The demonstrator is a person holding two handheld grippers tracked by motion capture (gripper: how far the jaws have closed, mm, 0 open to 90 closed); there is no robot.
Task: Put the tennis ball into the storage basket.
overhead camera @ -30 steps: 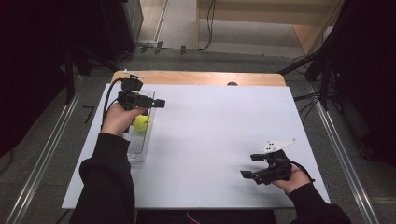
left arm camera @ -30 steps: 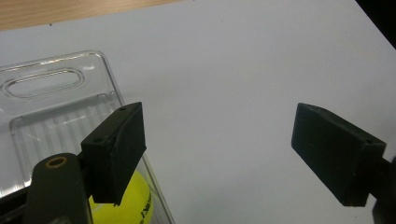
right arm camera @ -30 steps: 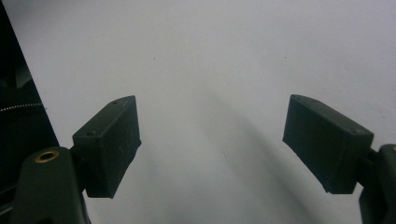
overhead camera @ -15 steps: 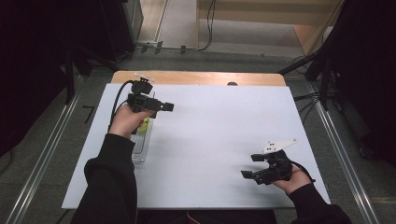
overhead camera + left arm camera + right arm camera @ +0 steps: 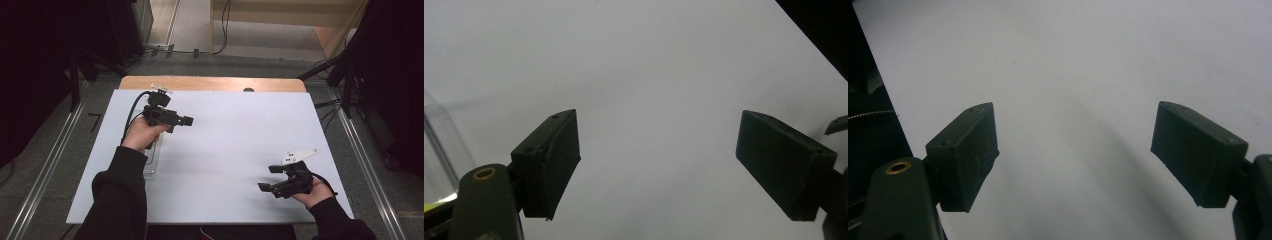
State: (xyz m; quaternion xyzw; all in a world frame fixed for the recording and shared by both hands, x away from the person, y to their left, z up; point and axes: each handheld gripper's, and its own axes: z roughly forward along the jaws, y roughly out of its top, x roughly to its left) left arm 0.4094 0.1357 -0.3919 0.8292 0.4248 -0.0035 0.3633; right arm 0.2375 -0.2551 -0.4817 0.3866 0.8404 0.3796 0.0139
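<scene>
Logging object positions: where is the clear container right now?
High view: the clear container lies at the white table's left side, partly under the left hand.

My left hand (image 5: 140, 134) far left, raised, its left gripper (image 5: 186, 120) pointing right with jaws spread wide and empty, my right hand (image 5: 312, 192) near right, low, its right gripper (image 5: 270, 178) pointing left, jaws wide apart, both forearms in dark sleeves.
</scene>
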